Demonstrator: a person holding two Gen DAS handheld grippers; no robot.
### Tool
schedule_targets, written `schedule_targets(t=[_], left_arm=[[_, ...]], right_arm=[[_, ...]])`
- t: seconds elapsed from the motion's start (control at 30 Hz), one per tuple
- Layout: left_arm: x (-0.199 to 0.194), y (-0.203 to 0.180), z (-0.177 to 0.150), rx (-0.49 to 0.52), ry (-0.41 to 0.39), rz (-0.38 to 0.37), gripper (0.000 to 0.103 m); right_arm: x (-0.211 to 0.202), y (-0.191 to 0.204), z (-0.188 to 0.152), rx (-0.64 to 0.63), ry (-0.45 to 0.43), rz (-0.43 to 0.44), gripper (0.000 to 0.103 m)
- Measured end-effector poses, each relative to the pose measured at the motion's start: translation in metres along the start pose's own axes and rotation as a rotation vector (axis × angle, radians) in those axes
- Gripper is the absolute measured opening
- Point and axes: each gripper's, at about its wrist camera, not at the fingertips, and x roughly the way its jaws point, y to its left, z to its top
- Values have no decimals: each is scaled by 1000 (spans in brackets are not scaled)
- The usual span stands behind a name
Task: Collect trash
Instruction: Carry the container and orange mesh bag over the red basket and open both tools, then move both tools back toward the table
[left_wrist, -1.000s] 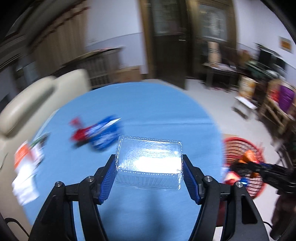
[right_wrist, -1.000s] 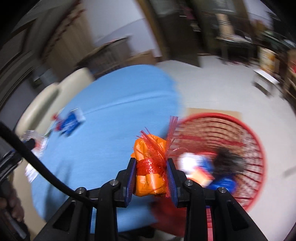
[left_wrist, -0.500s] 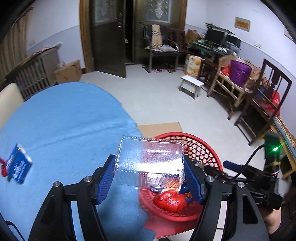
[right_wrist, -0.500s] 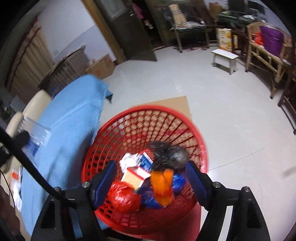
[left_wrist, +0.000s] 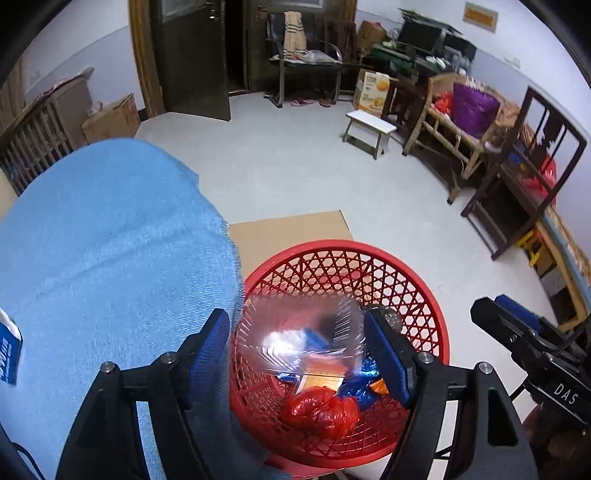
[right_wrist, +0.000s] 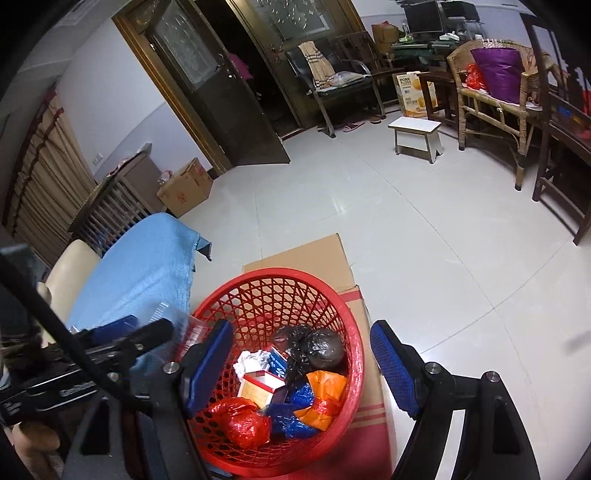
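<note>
left gripper over the red basket now, jaws spread, and the clear plastic container sits between the blue pads, smeared with motion blur. its right end looks close against the right pad, the left end shows a gap from the left pad, so whether the pads actually touch it i cannot tell. its long axis runs side to side, pad to pad, the broad face tipped up toward the camera with glare across it. it hangs above the near-left part of the basket, just beside the edge of the blue-clothed counter.

right gripper is alongside, jaws released wide, nothing between them. looking through the gap you see straight down into the basket: a red plastic bag at the near side, an orange bag to its right, blue wrappers between them, a small red-and-tan box open upward, crumpled white paper, and a black bag toward the far side.

the basket stands on flattened cardboard on the pale tiled floor, tucked right against the counter. in the right wrist view the left gripper shows at the left edge with the clear container's corner at the basket rim. at the far left of the left wrist view, a blue wrapper lies on the counter, cut off by the frame.
</note>
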Motion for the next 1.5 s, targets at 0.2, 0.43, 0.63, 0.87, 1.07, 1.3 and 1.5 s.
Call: schedule_targets(t=[0.2,0.43,0.63,0.87,1.07,1.3,1.5], left_arm=[[-17,21,-2,-77,-30,-47,79],[-60,54,-18,-155,-107,-81,79],[-101,105,-53,-272,-181,-52,80],[-135,176,-119,-451,-219,83,80],[-148,226,-176,-583,-200,226,80],[-162,264,-216,-666,-193,326,80],[-168,282,-232,-710,-196,343,80]], right_arm=[[-2,15,-1,-18,-6,26,80],[-11,44,-5,-76,-18,60,80],[-14,73,-17,-128,-6,86,80],[-4,128,-35,-242,52,159,80],[18,186,-60,-371,150,231,80],[42,266,-94,-551,254,337,80],[70,345,-124,-731,325,409,103]])
